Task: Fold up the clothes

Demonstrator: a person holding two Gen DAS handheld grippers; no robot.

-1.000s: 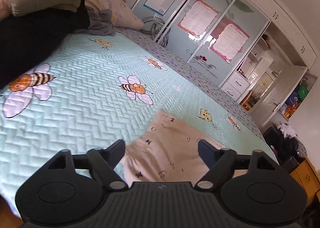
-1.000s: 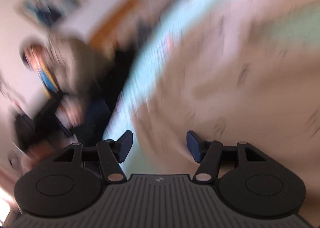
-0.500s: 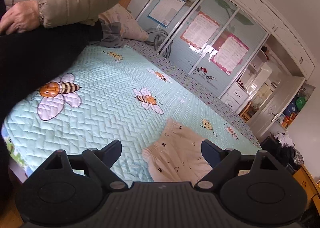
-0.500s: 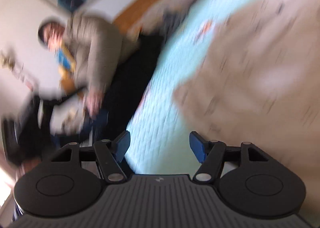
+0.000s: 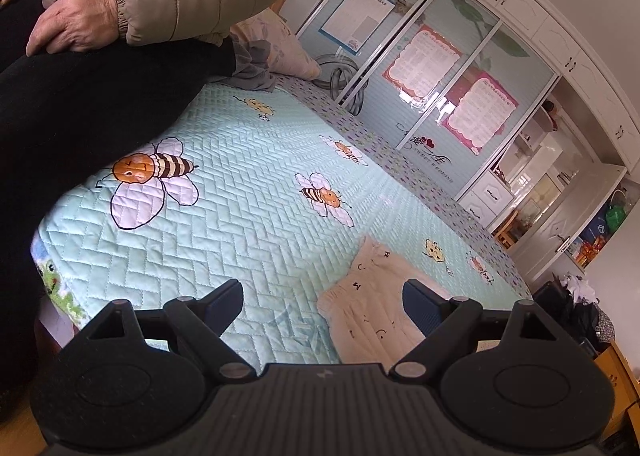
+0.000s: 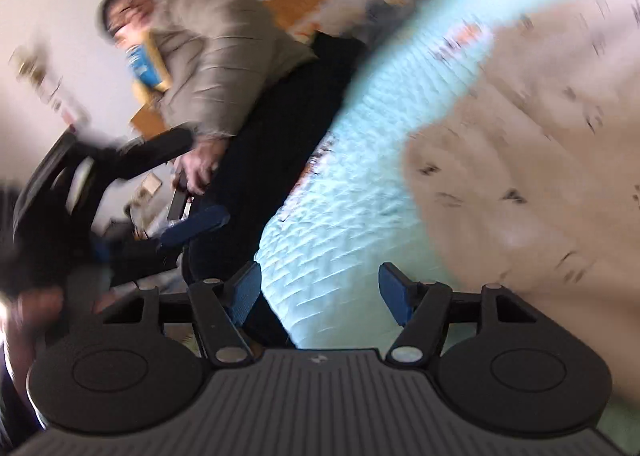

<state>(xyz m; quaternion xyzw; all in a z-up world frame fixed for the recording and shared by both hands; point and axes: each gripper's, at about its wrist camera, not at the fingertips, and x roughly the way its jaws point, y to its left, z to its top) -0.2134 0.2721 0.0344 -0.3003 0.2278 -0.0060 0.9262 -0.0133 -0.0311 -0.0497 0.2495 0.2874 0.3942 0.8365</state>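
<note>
Left wrist view, left to right: a seated person [image 5: 120,68] in a tan puffer jacket and dark trousers occupied the bed's left edge, one hand [image 5: 74,26] resting on a thigh, not involved in the work. The bed [image 5: 240,192], under a pale mint quilted cover with bee prints, was bare through the middle. The cream garment [image 5: 372,312] with small dark marks lay flat near the bed's near edge, toward the right, partly behind the left gripper's [image 5: 322,302] right finger. Left jaws were released, spread wide, nothing between them, hovering above the near edge and apart from the cloth. Wardrobe doors [image 5: 432,68] stood along the far side. Right wrist view was motion-blurred: same person [image 6: 224,68] at left, mint cover in the middle, the garment [image 6: 520,144] filling the right side. Right gripper [image 6: 320,290] jaws were also released and empty, over the cover just beside the cloth's edge; contact couldn't be made out through the blur. My read on progress: garment looked compact with tidy edges, so at least one fold seems done, but how many I cannot tell. Whether more folds or other clothes are left, the views don't settle.
</note>
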